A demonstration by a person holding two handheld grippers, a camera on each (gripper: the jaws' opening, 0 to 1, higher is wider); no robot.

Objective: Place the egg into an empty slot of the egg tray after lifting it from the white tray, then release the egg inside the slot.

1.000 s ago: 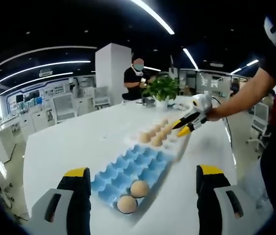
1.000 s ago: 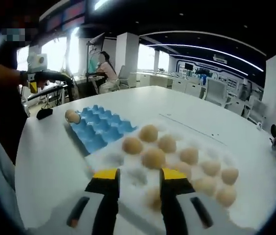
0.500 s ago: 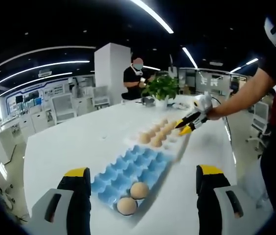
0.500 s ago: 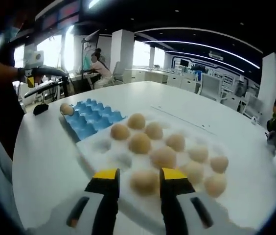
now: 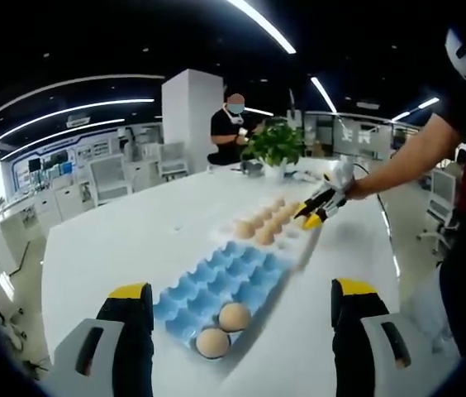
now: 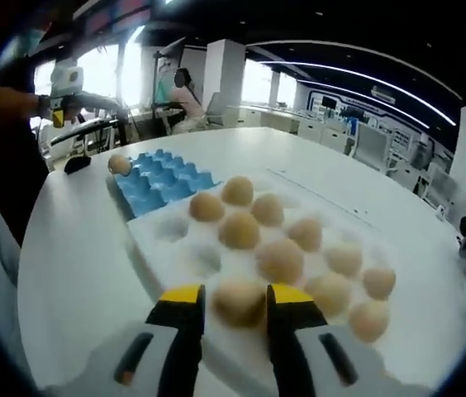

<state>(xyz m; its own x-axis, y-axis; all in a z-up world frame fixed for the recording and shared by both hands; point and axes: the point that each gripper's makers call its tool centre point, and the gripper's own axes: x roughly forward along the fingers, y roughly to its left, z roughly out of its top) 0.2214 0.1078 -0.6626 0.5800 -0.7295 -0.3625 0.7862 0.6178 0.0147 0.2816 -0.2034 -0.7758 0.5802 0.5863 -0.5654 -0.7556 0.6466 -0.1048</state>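
Observation:
My right gripper (image 6: 235, 296) hangs low over the near edge of the white tray (image 6: 167, 248), which holds several brown eggs. Its jaws are open, and one egg (image 6: 238, 300) sits between the yellow tips; I cannot make out contact. Beyond the white tray lies the blue egg tray (image 6: 164, 184), with an egg (image 6: 119, 164) at its far end. My left gripper (image 5: 241, 291) stands wide open with nothing between its jaws, just short of the blue egg tray (image 5: 221, 277), which holds two eggs (image 5: 234, 316) in its nearest slots. Farther off, the right gripper (image 5: 319, 208) reaches over the white tray (image 5: 268, 225).
Both trays lie on a long white table (image 5: 126, 240). A potted plant (image 5: 274, 146) stands at its far end, with a person (image 5: 231, 126) behind it. A small black object (image 6: 76, 164) lies near the table's edge. Another person (image 6: 185, 98) sits at a distant desk.
The right gripper has moved forward and down over the white tray, so the nearest egg now sits between its tips. The left gripper has stayed in place.

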